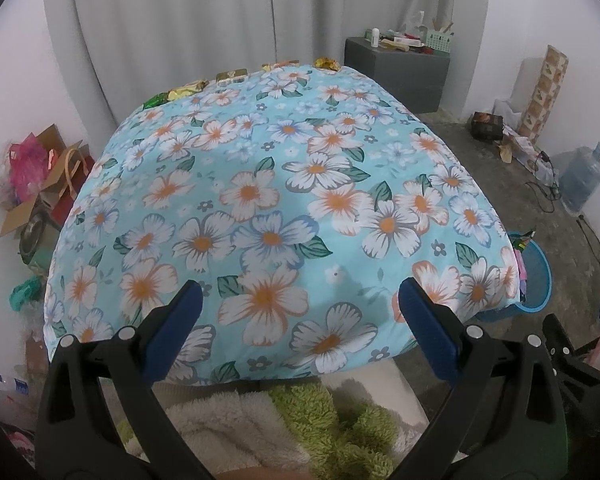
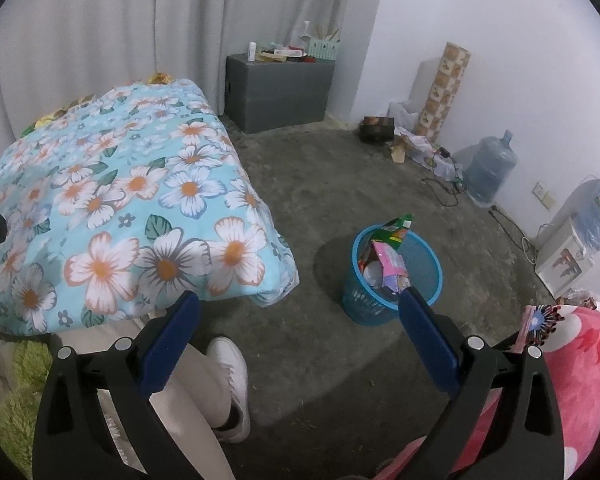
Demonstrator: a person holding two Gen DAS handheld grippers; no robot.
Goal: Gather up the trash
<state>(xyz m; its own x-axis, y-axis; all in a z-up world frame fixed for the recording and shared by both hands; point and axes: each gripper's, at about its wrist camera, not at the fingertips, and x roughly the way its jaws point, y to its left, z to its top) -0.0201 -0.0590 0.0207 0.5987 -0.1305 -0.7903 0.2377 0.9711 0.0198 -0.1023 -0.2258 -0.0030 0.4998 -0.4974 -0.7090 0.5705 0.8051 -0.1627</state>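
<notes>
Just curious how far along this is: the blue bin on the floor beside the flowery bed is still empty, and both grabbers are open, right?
Not quite. The blue bin already holds wrappers and other trash, as the right wrist view shows. The rest stands: it sits on the floor beside the flowery bed, and the left gripper and right gripper are both open.

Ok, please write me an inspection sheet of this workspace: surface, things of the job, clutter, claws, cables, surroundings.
Surface: floral blue cloth covers the table; its middle is bare.
Job's things: several wrappers lie along the far edge; blue basket on the floor to the right already holds packets.
Clutter: cardboard boxes and bags on the floor at left.
Claws: left claw open, holding nothing; right claw open, holding nothing.
Cables: black cables lie along the right wall.
Surroundings: grey curtain, grey cabinet, water jug, concrete floor.
</notes>
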